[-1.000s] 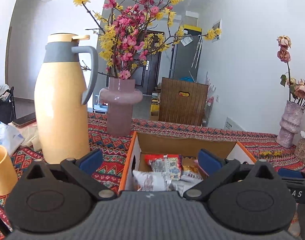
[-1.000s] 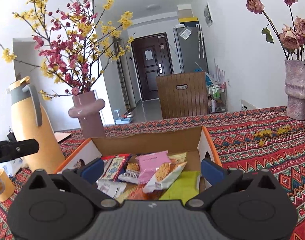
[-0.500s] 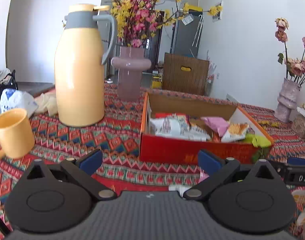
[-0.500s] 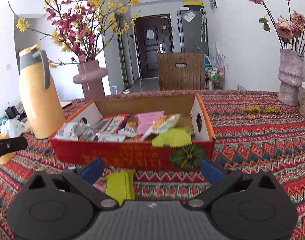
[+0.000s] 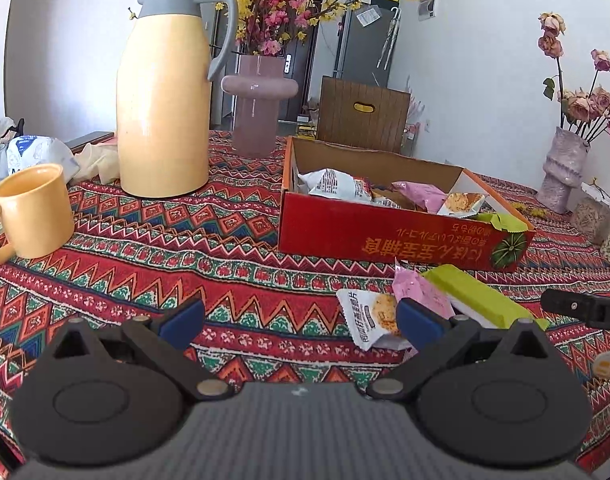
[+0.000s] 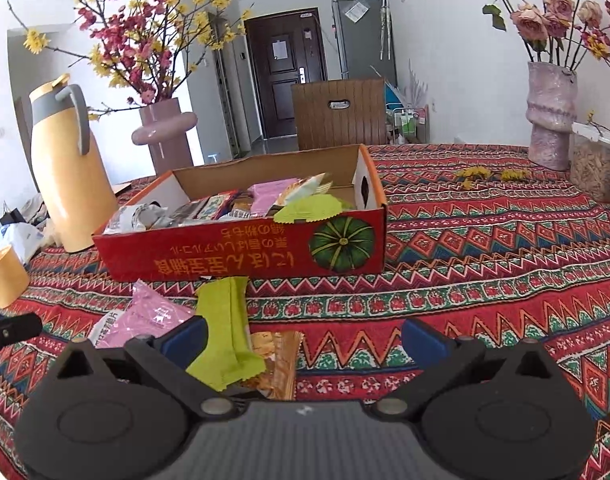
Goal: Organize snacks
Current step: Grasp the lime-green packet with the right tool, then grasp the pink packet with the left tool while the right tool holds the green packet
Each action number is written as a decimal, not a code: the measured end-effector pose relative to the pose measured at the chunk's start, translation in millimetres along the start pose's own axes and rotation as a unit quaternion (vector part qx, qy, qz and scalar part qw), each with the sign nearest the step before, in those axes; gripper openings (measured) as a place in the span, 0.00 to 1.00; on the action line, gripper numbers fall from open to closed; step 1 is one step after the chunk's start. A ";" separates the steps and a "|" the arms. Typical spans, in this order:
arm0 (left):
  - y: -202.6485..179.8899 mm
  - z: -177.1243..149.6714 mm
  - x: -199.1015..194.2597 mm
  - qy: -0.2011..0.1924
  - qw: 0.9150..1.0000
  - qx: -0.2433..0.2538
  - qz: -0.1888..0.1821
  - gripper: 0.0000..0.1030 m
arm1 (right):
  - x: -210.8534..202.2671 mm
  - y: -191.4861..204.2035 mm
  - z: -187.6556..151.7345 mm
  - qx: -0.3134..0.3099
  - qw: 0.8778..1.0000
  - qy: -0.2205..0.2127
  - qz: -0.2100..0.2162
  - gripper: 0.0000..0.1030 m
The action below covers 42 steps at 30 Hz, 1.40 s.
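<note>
Looking mostly done: box (image 6: pixel 241 256) pretty full, few loose packets (image 6: pixel 221 332) left out front; left gripper (image 5: pixel 301 320) and right gripper (image 6: pixel 305 338) spread, empty.

Left gripper (image 5: pixel 300 321): fingers are spreading wide, blue pads (image 5: pixel 182 319) facing inward, nothing lying between them; it is hovering low and pointing forward. Right gripper (image 6: pixel 304 338): jaws likewise standing fully apart and gripping nothing, its body pointing level and forward, its tip showing at the left view's right edge.
</note>
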State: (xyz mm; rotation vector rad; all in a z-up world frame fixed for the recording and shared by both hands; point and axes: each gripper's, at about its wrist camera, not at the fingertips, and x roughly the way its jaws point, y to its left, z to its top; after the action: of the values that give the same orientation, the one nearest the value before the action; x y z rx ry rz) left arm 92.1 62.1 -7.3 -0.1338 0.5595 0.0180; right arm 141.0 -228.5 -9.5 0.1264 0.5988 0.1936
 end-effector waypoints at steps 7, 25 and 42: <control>1.4 -6.3 0.9 0.009 1.000 -0.005 -0.008 1.00 | 2.3 9.3 -11.1 -0.012 1.000 0.022 0.007 1.00; 12.7 -8.3 6.7 0.020 1.000 -0.017 -0.010 1.00 | 64.0 78.7 11.1 -0.184 0.980 0.074 0.007 0.52; -15.6 10.5 21.2 0.029 0.999 0.005 -0.019 1.00 | 32.2 56.3 14.6 -0.128 0.991 0.013 0.039 0.35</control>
State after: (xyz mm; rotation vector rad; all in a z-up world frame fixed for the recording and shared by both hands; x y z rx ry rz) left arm 116.5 47.6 -7.9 -0.1348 0.6157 -0.0250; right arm 167.3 -167.6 -5.3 -0.1012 0.5913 0.3466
